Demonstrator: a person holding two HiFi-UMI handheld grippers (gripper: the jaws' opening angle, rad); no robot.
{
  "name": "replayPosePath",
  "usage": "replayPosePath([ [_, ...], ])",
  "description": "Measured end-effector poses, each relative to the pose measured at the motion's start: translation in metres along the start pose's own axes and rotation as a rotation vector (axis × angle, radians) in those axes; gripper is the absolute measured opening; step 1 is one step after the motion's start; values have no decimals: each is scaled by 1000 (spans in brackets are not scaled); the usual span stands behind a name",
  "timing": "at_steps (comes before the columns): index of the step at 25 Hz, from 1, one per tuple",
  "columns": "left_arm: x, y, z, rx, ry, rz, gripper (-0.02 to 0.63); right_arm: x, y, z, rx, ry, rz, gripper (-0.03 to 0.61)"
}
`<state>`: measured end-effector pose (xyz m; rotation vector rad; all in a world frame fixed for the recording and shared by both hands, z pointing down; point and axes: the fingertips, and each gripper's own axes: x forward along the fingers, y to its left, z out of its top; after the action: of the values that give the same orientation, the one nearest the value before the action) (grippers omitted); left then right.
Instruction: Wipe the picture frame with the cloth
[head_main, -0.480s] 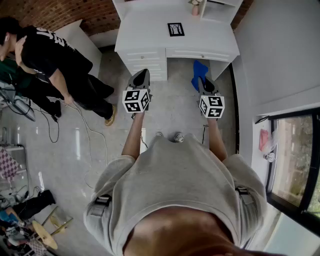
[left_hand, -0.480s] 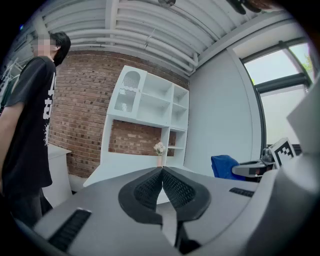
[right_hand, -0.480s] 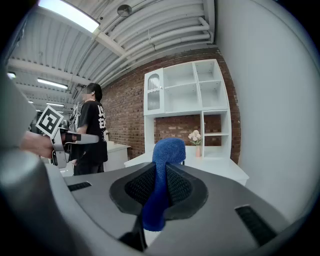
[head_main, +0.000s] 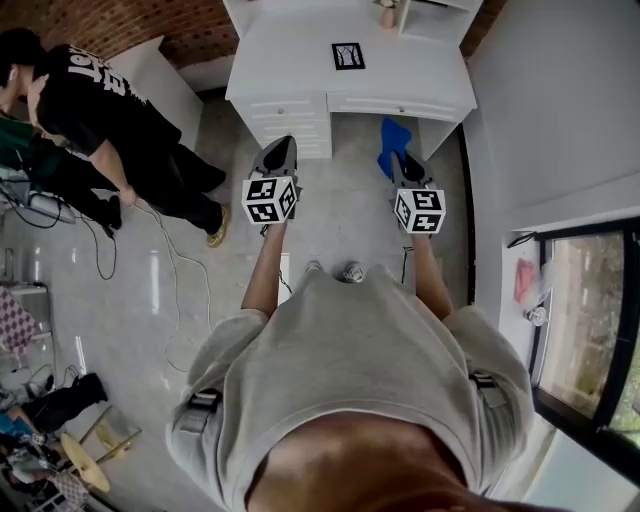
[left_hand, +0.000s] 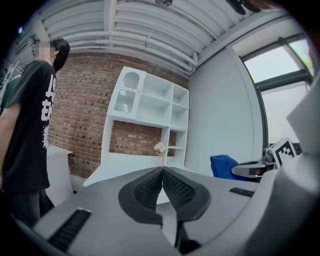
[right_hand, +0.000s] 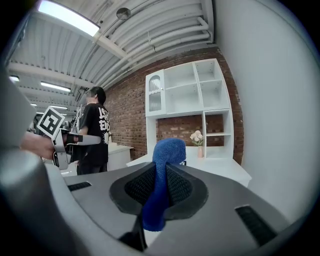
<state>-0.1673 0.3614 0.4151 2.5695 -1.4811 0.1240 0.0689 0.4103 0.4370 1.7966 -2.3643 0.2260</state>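
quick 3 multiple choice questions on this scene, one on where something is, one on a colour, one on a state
1. Where does the picture frame lie?
A. on the floor
B. on the white desk
C. on the window sill

2. What colour is the cloth?
A. red
B. blue
C. white

3. How do the left tongs stand?
A. shut and empty
B. wide open
C. shut on the cloth

Answers:
1 B: the head view shows the frame flat on the desk top, ahead of both tongs.
2 B: the cloth pinched in the right tongs is plainly blue in the right gripper view.
3 A: the left gripper view shows the jaws meeting at their tips with nothing between them.
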Motion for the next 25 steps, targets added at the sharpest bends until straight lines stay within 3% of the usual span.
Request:
replayPosePath([
  [13,12,-46,-18,9,24,32,15,-10,-29,-15,9,6,68,60],
  [25,39,-53,-20,26,40,44,15,2,-59,-18,29,-2,63,60],
])
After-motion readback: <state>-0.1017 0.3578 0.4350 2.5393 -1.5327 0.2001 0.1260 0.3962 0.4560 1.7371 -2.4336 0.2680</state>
